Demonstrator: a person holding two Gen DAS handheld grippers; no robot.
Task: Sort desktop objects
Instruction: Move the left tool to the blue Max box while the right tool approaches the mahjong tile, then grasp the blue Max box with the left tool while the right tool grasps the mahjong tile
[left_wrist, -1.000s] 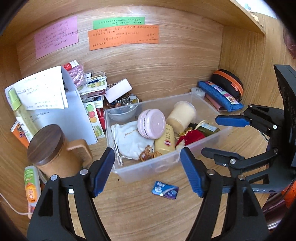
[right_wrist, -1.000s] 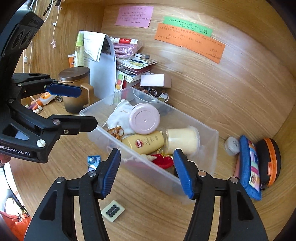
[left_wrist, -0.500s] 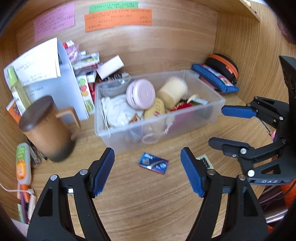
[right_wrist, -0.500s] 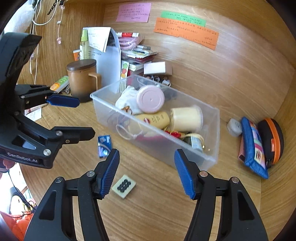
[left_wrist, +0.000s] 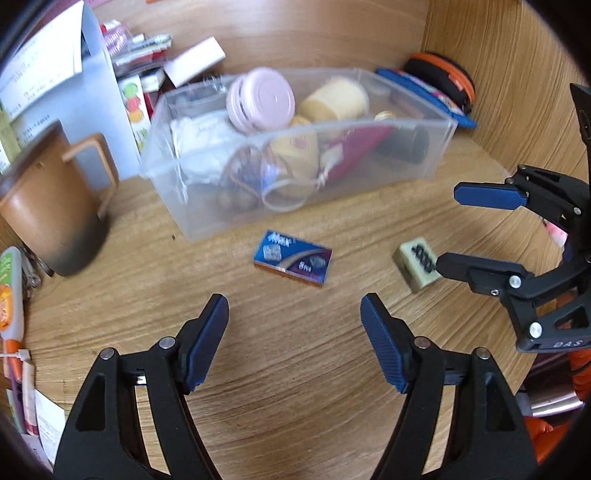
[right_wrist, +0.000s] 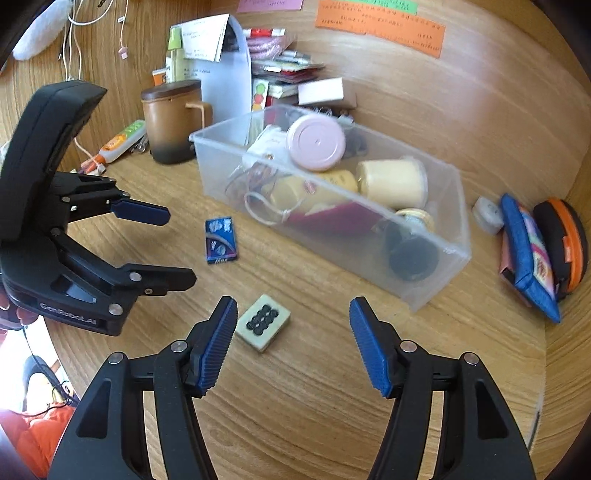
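Note:
A clear plastic bin (left_wrist: 439, 144) (right_wrist: 436, 288) holds a pink round case (left_wrist: 264, 99), a cream jar, a yellow bottle and a white pouch. In front of it on the wooden desk lie a small blue box (left_wrist: 293, 261) (right_wrist: 220, 240) and a cream mahjong tile (left_wrist: 416, 266) (right_wrist: 263, 320). My left gripper (left_wrist: 294, 338) (right_wrist: 177, 247) is open and empty, just short of the blue box. My right gripper (right_wrist: 293, 341) (left_wrist: 448, 229) is open and empty; the tile lies beside its left fingertip.
A brown lidded mug (left_wrist: 48, 206) (right_wrist: 171, 120) stands left of the bin, with papers, booklets and a white box behind. A blue pouch (right_wrist: 528, 254) and an orange-black case (right_wrist: 565, 240) lie at the right wall. Tubes and pens lie at the far left (left_wrist: 9, 291).
Both grippers have pulled back and tilted down toward the desk. The blue box and the tile now sit nearer the fingertips. Both stay open.

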